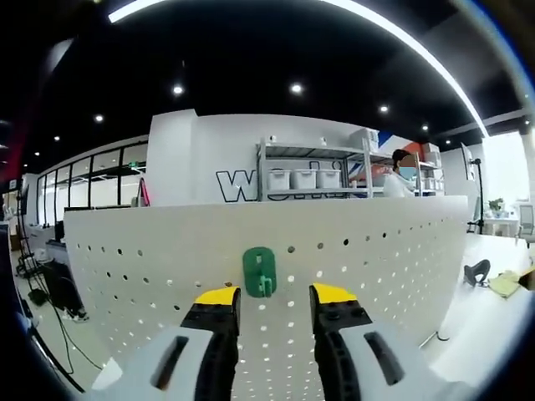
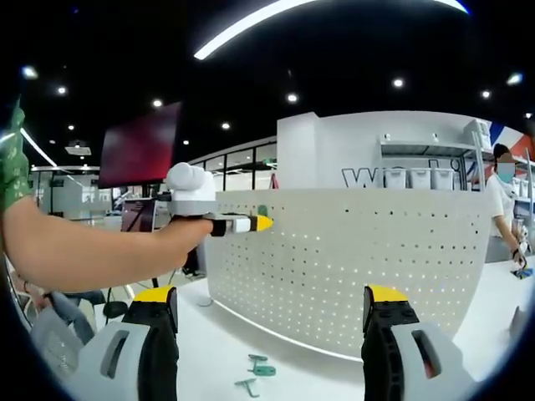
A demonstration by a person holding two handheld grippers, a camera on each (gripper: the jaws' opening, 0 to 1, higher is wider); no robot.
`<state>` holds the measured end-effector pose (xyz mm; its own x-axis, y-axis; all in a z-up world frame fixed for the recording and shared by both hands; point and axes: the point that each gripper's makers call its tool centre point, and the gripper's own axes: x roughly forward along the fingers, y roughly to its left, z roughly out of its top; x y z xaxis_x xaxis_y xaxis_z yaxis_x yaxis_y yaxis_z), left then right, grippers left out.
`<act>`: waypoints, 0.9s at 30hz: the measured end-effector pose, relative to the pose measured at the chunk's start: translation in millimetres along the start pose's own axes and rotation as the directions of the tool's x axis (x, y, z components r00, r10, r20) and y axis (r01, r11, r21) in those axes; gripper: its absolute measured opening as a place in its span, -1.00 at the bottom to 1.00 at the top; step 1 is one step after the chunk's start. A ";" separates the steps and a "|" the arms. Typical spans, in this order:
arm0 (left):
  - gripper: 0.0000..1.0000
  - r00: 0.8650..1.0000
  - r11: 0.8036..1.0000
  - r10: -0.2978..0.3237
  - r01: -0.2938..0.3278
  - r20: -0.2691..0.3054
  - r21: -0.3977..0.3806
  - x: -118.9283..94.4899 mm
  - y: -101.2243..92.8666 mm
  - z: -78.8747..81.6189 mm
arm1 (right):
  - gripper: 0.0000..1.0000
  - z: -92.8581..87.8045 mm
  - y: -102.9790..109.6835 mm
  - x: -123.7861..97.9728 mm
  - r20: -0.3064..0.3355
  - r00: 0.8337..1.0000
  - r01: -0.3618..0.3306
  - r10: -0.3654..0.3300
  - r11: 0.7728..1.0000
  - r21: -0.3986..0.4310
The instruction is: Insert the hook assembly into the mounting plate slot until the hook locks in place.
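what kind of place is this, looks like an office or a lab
Probably an open-plan workshop or lab space rather than a plain office: a metal shelving rack holding white storage bins, a large white perforated pegboard panel standing on a white worktable, and a black ceiling with recessed spotlights.

Upright white pegboard (image 1: pixel 351 251) directly ahead in the left gripper view, blocking forward travel. Green hook (image 1: pixel 259 271) seated on its face, just above and between the yellow tips of the left gripper (image 1: pixel 274 294), jaws parted with open gap below the hook. Open air above the board's top edge.

In the right gripper view, bare white table (image 2: pixel 276 355) in front of the board, passable between the wide-spread jaws of the right gripper (image 2: pixel 272 296). Two small green hooks (image 2: pixel 255 374) lying loose there. Person's arm (image 2: pixel 84 246) crossing from the left at board-top height.
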<state>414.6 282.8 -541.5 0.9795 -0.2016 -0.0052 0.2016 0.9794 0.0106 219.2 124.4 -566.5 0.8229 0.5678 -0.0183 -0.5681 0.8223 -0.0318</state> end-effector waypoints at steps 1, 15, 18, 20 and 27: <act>-0.26 1.000 1.000 -0.003 0.003 0.000 0.002 -0.4 -0.6 0.1 | 0.87 0.3 0.4 0.0 0.000 1.000 0.000 0.000 1.000 -0.001; 0.13 0.998 0.997 -0.070 0.070 0.000 -0.029 -8.6 -11.6 -1.9 | 0.87 2.4 3.5 -1.3 0.004 1.000 -0.004 0.004 1.000 -0.003; 0.25 0.996 0.995 -0.089 0.088 -0.006 -0.035 -9.9 -15.3 -3.4 | 0.87 3.6 4.5 -1.8 0.007 1.000 -0.004 0.004 1.000 -0.006; 0.27 0.996 0.995 -0.093 0.093 -0.008 -0.034 -12.1 -16.4 -4.5 | 0.87 4.1 4.9 -2.1 0.007 1.000 -0.004 0.004 1.000 -0.005; 0.50 0.991 0.989 -0.135 0.134 -0.014 -0.057 -17.0 -26.3 -8.8 | 0.88 6.5 5.1 -3.9 0.013 1.000 -0.002 0.002 1.000 -0.009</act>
<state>392.6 260.6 -550.5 0.9432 -0.3316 -0.0210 0.3304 0.9427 -0.0470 213.2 126.6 -560.0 0.8216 0.5701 -0.0055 -0.5698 0.8208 -0.0412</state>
